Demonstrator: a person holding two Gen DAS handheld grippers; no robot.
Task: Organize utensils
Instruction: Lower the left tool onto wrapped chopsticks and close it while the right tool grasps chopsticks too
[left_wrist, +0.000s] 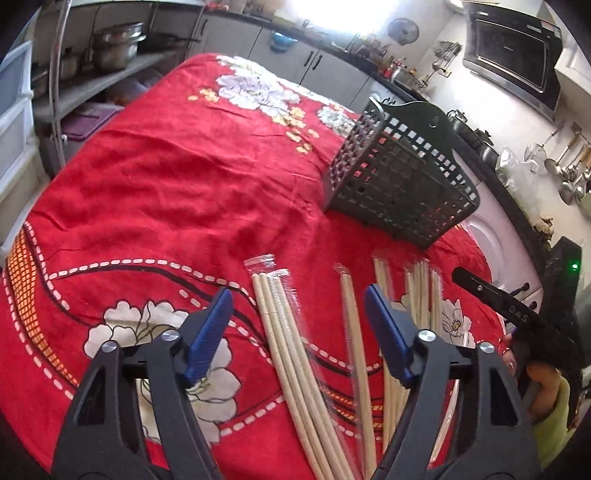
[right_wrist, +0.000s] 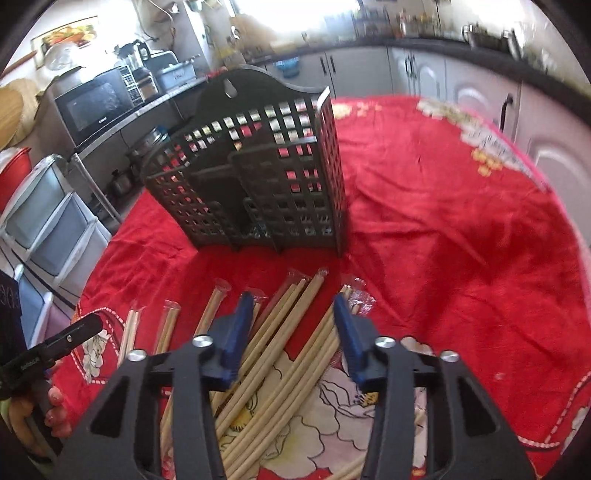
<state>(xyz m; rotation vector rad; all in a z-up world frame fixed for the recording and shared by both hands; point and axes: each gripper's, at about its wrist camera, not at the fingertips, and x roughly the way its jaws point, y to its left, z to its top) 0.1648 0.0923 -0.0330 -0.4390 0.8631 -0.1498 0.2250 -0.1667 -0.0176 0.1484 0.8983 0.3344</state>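
Note:
Several pairs of pale wooden chopsticks in clear wrappers (left_wrist: 295, 354) lie side by side on a red flowered cloth (left_wrist: 177, 177). A dark grey perforated utensil basket (left_wrist: 399, 177) stands upright beyond them. My left gripper (left_wrist: 299, 306) is open above the left-hand pairs, nothing between its blue pads (left_wrist: 210, 332). My right gripper (right_wrist: 293, 310) is open just above the chopsticks (right_wrist: 273, 350), with the basket (right_wrist: 258, 177) straight ahead. The right gripper's body also shows in the left wrist view (left_wrist: 517, 317).
The cloth (right_wrist: 461, 221) covers a round table. Kitchen counters, grey cabinets (right_wrist: 424, 74), a microwave (right_wrist: 92, 103) and plastic drawers (right_wrist: 44, 221) surround it. A shelf with metal pots (left_wrist: 114, 44) stands to the left.

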